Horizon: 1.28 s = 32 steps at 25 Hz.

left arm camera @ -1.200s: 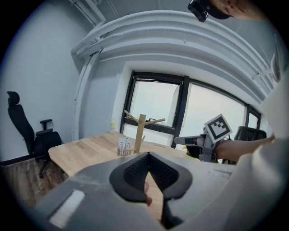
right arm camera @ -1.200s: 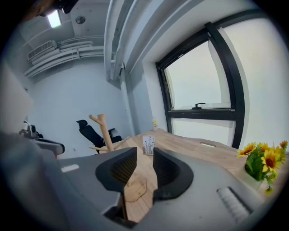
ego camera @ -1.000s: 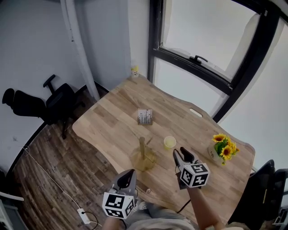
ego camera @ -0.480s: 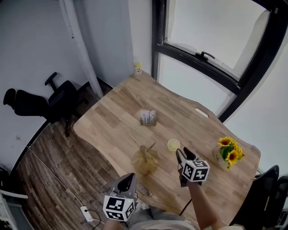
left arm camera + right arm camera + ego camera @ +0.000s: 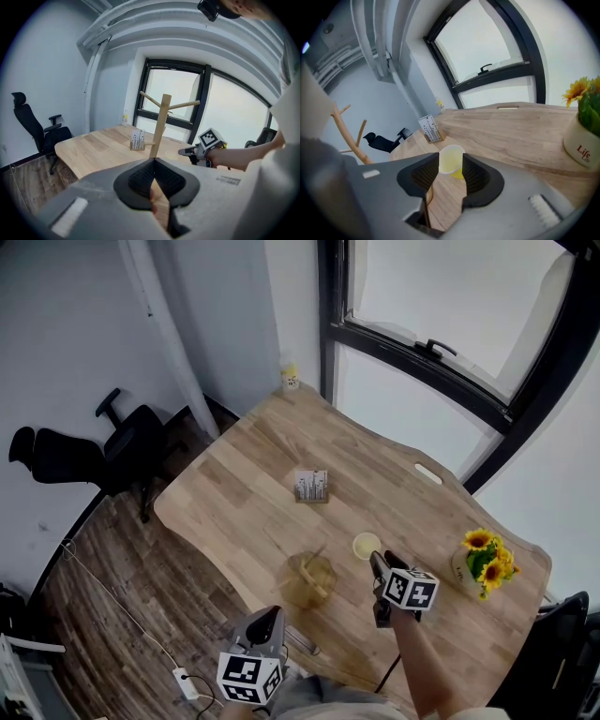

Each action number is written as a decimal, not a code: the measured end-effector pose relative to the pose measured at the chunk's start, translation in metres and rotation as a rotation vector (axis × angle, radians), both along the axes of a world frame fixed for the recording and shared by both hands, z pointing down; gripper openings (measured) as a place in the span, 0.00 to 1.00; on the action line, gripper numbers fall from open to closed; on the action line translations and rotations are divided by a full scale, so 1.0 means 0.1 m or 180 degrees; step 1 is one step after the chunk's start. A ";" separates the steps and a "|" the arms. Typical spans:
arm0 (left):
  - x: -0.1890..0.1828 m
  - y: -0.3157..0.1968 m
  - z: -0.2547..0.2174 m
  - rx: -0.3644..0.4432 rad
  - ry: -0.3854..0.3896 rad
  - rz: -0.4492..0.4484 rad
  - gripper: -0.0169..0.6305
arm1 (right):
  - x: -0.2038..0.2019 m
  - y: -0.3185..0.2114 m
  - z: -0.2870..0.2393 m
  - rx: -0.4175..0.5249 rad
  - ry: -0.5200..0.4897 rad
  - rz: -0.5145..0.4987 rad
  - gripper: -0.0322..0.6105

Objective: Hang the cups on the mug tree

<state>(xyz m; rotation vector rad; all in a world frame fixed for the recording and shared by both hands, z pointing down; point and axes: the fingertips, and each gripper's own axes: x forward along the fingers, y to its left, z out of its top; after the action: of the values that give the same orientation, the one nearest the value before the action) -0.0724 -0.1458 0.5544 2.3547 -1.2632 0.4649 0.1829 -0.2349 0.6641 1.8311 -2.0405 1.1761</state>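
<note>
On table, toward the person's side: yellow cup point(image 5: 367, 546) stands upright, not hung. Mug tree point(image 5: 307, 577) near it, every visible peg bare. Right gripper point(image 5: 379, 562) is right at the cup; its jaws have just been opening and stand wide, the cup showing in the gap, pads not pressing it. Left gripper point(image 5: 266, 617) sits low, jaws together, empty. Judgement: nothing hung; grasp, lift and hooking all remain.
</note>
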 end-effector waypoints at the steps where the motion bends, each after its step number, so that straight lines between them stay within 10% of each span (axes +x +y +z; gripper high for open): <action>1: 0.00 0.00 0.01 -0.0016 -0.0008 -0.0007 0.03 | 0.01 -0.01 0.05 -0.0042 -0.0069 0.0042 0.30; 19: 0.09 -0.04 0.13 -0.0098 -0.0068 0.0045 0.03 | -0.03 -0.05 0.39 -0.0355 -0.0948 0.0340 0.23; 32: 0.07 -0.05 0.15 -0.0130 -0.0040 0.0043 0.03 | -0.03 -0.05 0.41 -0.0379 -0.0883 0.0386 0.08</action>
<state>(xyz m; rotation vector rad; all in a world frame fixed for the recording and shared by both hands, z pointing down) -0.0651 -0.1507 0.5695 2.3314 -1.2324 0.5057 0.1804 -0.2400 0.7050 1.8452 -1.9634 1.6292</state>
